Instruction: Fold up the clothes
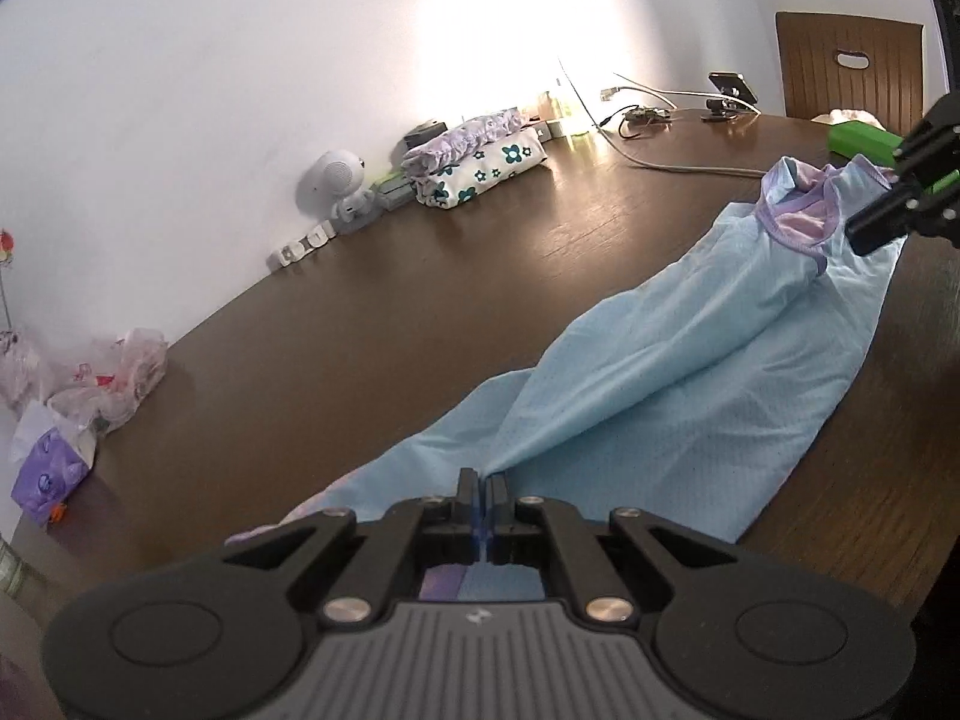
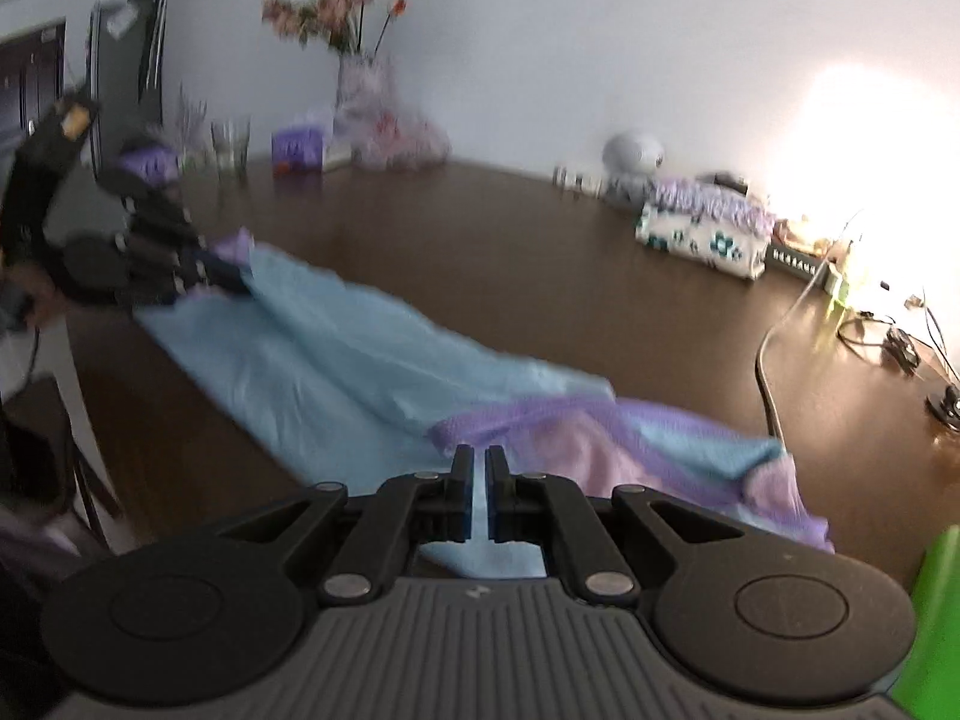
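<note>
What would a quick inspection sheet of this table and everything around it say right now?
Surface: dark brown wooden table, mostly bare in the middle.
Job's things: light blue mesh garment with purple trim, stretched out long between the two tools; folded floral and purple clothes stack by the wall.
Clutter: white round robot-shaped toy, purple tissue pack, crumpled plastic bags, vase of pink flowers.
Grippers: left gripper shut on one end of the garment; right gripper shut on the purple-trimmed end.
Cables: white cable lying across the table, small electronics beside it.
Surroundings: white wall, brown wooden chair.
</note>
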`<state>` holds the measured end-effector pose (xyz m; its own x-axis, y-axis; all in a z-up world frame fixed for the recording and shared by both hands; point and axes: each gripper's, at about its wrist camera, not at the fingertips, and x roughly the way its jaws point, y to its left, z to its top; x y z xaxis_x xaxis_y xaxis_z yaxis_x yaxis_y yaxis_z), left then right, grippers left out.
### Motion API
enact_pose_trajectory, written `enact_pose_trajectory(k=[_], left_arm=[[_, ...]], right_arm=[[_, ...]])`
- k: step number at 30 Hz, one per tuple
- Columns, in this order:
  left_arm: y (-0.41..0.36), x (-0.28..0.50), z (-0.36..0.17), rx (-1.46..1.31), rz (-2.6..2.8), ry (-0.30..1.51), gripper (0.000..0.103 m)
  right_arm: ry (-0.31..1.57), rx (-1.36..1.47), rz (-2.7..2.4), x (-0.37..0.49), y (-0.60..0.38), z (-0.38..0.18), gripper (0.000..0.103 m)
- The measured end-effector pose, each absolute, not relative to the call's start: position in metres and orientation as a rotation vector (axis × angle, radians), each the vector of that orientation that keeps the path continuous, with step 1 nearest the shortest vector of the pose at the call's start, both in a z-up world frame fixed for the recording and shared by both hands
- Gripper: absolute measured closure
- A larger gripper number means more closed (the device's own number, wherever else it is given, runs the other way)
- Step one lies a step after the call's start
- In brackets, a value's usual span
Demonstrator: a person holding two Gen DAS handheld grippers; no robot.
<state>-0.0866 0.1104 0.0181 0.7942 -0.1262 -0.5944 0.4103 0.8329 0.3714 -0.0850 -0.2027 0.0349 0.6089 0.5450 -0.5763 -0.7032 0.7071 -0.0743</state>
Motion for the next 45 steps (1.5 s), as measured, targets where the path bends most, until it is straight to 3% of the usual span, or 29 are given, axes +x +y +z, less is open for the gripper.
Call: enact_pose_trajectory(k=[3, 7, 9, 11, 12, 13, 14, 22, 24, 26, 27, 29, 30, 34, 39, 43, 45], left_arm=[[0.112, -0.087, 0.015, 0.506, -0.297, 0.595, 0.098], [0.109, -0.086, 0.011, 0.53, -0.279, 0.586, 0.093], [0.109, -0.085, 0.01, 0.534, -0.284, 0.585, 0.093], [0.11, -0.083, 0.01, 0.539, -0.288, 0.588, 0.093], [0.11, -0.082, 0.009, 0.536, -0.287, 0.588, 0.093], [0.111, -0.081, 0.01, 0.529, -0.285, 0.591, 0.093], [0.112, -0.081, 0.01, 0.521, -0.283, 0.593, 0.093], [0.116, -0.076, 0.015, 0.479, -0.302, 0.623, 0.093], [0.128, -0.078, 0.027, 0.418, -0.364, 0.651, 0.079], [0.153, -0.08, 0.042, 0.308, -0.374, 0.644, 0.038], [0.169, -0.075, 0.046, 0.235, -0.313, 0.655, 0.029], [0.2, -0.065, 0.052, 0.08, -0.194, 0.678, 0.035], [0.213, -0.056, 0.051, -0.037, -0.142, 0.708, 0.038], [0.233, -0.034, 0.044, -0.243, -0.046, 0.75, 0.066], [0.216, -0.016, 0.038, -0.214, -0.017, 0.76, 0.068], [0.223, -0.014, 0.029, -0.283, 0.041, 0.737, 0.1], [0.227, -0.017, 0.026, -0.333, 0.053, 0.682, 0.102]], right_arm=[[0.543, -0.305, 0.752, -0.093, -0.204, 0.039, 0.099], [0.47, -0.302, 0.795, -0.09, -0.199, 0.047, 0.069], [0.471, -0.321, 0.81, -0.082, -0.186, 0.044, 0.069], [0.493, -0.345, 0.82, -0.072, -0.174, 0.037, 0.074], [0.505, -0.352, 0.822, -0.069, -0.171, 0.032, 0.081], [0.521, -0.358, 0.824, -0.067, -0.169, 0.028, 0.097], [0.54, -0.362, 0.823, -0.065, -0.168, 0.025, 0.101], [0.553, -0.334, 0.842, -0.09, -0.183, 0.038, 0.102], [0.58, -0.356, 0.819, -0.09, -0.18, 0.028, 0.101], [0.558, -0.355, 0.813, -0.092, -0.181, 0.032, 0.097], [0.534, -0.32, 0.821, -0.094, -0.186, 0.038, 0.095], [0.505, -0.252, 0.83, -0.091, -0.193, 0.046, 0.081], [0.502, -0.236, 0.824, -0.087, -0.19, 0.047, 0.079], [0.496, -0.227, 0.802, -0.078, -0.172, 0.044, 0.079], [0.556, -0.243, 0.78, -0.072, -0.158, 0.03, 0.079], [0.6, -0.235, 0.74, -0.069, -0.158, 0.018, 0.079], [0.599, -0.228, 0.734, -0.071, -0.158, 0.018, 0.079]])
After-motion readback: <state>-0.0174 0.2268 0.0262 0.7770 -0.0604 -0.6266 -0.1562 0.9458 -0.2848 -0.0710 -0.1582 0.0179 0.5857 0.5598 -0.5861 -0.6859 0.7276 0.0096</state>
